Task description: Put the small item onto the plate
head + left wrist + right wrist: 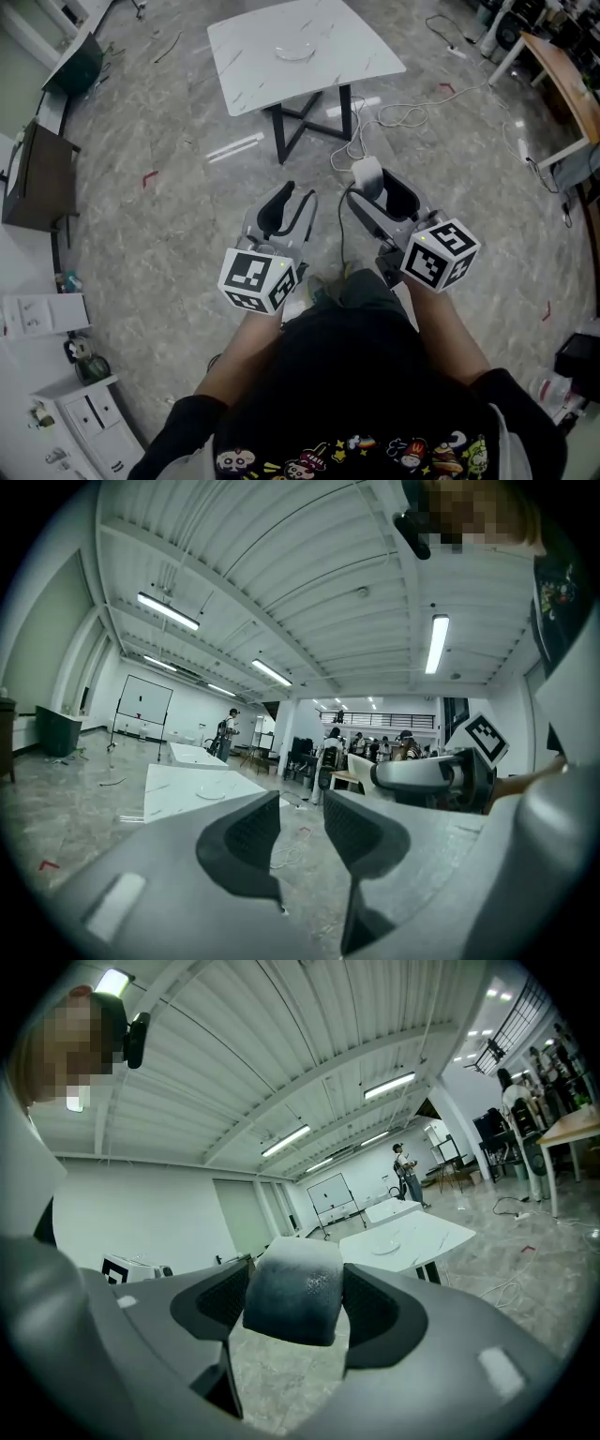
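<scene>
1. The left tongs (294,199) are held low over the floor (169,225). Their grey moulded jaws, lined with dark ribbed pads (251,832), stand a narrow gap apart with nothing between them. A cube with black-and-white square markers (258,278) sits at their rear.
2. Well ahead stands the table (248,58), a white marble-veined top with rounded corners on crossed black legs. On it lies the plate (298,49), a shallow, clear, round one.
3. The right tongs (380,184) are closed on the small item (292,1296), a pale, rounded block with a matt, slightly grainy surface. It is pinched between the ribbed pads, well apart from the plate.
4. White cables (394,120) trail in loops across the glossy grey stone-patterned floor.
</scene>
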Action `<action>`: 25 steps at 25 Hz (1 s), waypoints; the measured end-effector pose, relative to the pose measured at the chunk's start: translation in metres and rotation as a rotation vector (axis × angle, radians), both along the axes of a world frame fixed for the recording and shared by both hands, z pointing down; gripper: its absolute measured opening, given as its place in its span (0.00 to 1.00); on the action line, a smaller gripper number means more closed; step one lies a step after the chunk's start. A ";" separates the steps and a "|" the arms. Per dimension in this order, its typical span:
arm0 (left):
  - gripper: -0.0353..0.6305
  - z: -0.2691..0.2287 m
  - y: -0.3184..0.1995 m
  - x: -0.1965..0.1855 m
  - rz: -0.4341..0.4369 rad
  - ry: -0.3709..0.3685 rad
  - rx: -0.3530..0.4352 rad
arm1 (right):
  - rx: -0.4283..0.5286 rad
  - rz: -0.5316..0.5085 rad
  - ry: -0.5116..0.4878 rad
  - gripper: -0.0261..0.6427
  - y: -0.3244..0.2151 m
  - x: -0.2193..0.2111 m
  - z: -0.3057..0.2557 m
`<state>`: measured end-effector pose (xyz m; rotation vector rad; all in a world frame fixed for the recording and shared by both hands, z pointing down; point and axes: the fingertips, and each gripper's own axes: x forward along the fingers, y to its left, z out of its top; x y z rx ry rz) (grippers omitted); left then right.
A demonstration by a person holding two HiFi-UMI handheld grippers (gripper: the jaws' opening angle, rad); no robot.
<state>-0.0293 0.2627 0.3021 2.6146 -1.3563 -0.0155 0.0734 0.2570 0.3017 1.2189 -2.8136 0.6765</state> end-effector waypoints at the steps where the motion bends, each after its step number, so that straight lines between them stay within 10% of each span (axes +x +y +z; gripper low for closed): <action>1: 0.42 0.002 -0.002 -0.003 -0.004 -0.002 -0.004 | -0.005 -0.006 0.002 0.55 -0.001 -0.004 0.002; 25: 0.43 0.033 -0.127 -0.036 -0.080 -0.058 -0.064 | -0.025 -0.045 0.039 0.55 -0.126 -0.035 0.037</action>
